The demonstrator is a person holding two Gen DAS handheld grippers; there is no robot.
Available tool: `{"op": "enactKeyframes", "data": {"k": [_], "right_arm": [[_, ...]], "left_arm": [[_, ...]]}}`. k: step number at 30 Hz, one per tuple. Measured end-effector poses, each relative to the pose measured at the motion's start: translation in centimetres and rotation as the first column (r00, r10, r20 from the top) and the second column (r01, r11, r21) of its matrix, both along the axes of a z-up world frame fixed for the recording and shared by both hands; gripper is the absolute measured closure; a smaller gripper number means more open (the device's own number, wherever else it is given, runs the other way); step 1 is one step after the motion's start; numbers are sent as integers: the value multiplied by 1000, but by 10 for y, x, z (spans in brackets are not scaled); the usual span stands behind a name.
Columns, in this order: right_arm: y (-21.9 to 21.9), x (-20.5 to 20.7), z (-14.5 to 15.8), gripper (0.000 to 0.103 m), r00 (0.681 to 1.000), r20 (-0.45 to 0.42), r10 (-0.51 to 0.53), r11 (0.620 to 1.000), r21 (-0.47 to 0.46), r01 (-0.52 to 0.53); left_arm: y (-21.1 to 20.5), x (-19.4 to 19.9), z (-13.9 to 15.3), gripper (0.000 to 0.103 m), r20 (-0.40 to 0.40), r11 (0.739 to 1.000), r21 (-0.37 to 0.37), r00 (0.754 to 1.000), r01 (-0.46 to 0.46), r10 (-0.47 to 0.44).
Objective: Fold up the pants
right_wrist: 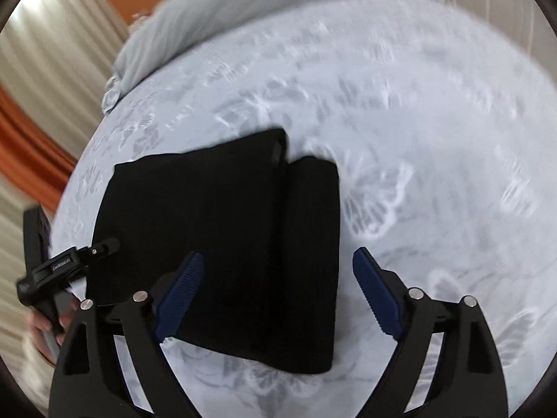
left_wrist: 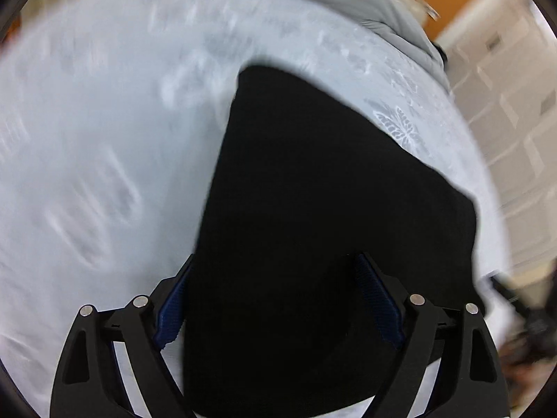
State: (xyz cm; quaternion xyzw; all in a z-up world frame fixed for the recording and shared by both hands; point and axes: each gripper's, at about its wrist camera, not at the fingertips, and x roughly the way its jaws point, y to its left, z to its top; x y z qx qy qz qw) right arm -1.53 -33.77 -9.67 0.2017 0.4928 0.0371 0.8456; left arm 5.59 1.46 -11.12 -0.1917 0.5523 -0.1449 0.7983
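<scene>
Blue ribbed pads of right gripper (right_wrist: 275, 292) spread wide, nothing clenched, poised above near edge of folded black fabric pants (right_wrist: 222, 244). Left gripper (left_wrist: 273, 296) likewise spread, black cloth (left_wrist: 313, 209) filling gap between pads; contact with cloth not resolvable through blur and uniform darkness, so apparently released. Pants lying as compact multi-layer rectangle on pale blue butterfly-patterned bedsheet (right_wrist: 435, 139), narrower rolled-looking panel along right side. Beyond, grey pillow or bolster (right_wrist: 226, 10) at far edge of bed. Risks from here: pad snagging top layer on withdrawal, dragging fold open; soft bedding letting stack slump or right panel unroll; uneven layers leaving crooked edge if pressed askew.
</scene>
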Motion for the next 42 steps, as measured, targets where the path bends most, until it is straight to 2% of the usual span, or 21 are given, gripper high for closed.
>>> {"op": "enactKeyframes", "data": {"k": [2,3,4,6,7,9,12,14,16,17,18,20,22,23,24,27,30,33,35,39,42], "right_arm": [[-5,9,-22,19,997,-66,-29,996,80,34],[-6,11,-30,32,997,-78,-28,990,134,38],[-6,12,-35,34,997,-67,-24,981,188,36],[2,10,-25,62,999,-28,-19,985,169,23],[7,7,-15,65,1000,2,-8,989,149,7],[17,-6,15,71,995,95,32,987,154,-46],[37,-21,41,68,977,176,117,988,81,-133],[50,-19,24,65,981,99,164,985,32,-168],[51,-16,4,63,994,0,105,992,-73,-105],[51,-19,8,63,997,20,77,986,-148,-73],[52,-23,19,63,994,71,81,986,-149,-70],[58,-32,46,63,975,199,100,989,-128,-75],[73,-36,68,71,943,304,134,986,-138,-95],[82,-30,71,82,937,315,153,983,-146,-111],[89,-24,71,89,933,314,178,979,-147,-138],[111,0,49,90,942,235,239,966,-161,-204],[115,31,7,93,970,60,235,943,-255,-212],[101,28,20,90,982,88,169,981,-115,-158],[108,13,41,90,964,158,213,973,-118,-196],[118,-3,7,92,961,25,275,938,-227,-262],[117,-20,22,87,960,82,269,944,-221,-246]], "left_arm": [[7,3,-2,31,0,997,-73,1000,-22,22],[6,5,0,47,6,994,-107,1000,5,-5],[5,6,0,59,9,990,-136,1000,23,-22],[4,4,4,72,27,989,-142,999,41,-38],[4,2,10,81,52,990,-135,998,49,-42],[11,-3,27,86,89,989,-139,995,57,-45],[29,-15,54,86,138,983,-162,989,83,-60],[41,-24,53,85,131,994,-90,990,65,-53],[50,-24,33,79,50,998,-33,998,45,-44],[54,-23,26,77,25,999,-42,999,32,-31],[59,-25,26,76,30,997,-73,999,18,-16],[59,-29,42,75,85,999,-29,996,17,-14],[54,-37,63,75,172,999,44,985,-4,-4],[50,-38,67,75,192,998,62,981,-18,5],[45,-38,71,73,208,996,82,978,-31,13],[26,-35,70,65,234,985,165,972,-56,16],[20,-34,68,66,267,964,240,963,-113,46],[32,-39,87,65,392,918,312,913,-244,109],[36,-38,98,56,442,910,308,889,-276,120],[25,-39,94,55,418,936,292,906,-196,59],[6,-45,82,55,392,924,361,919,-123,-31]]}}
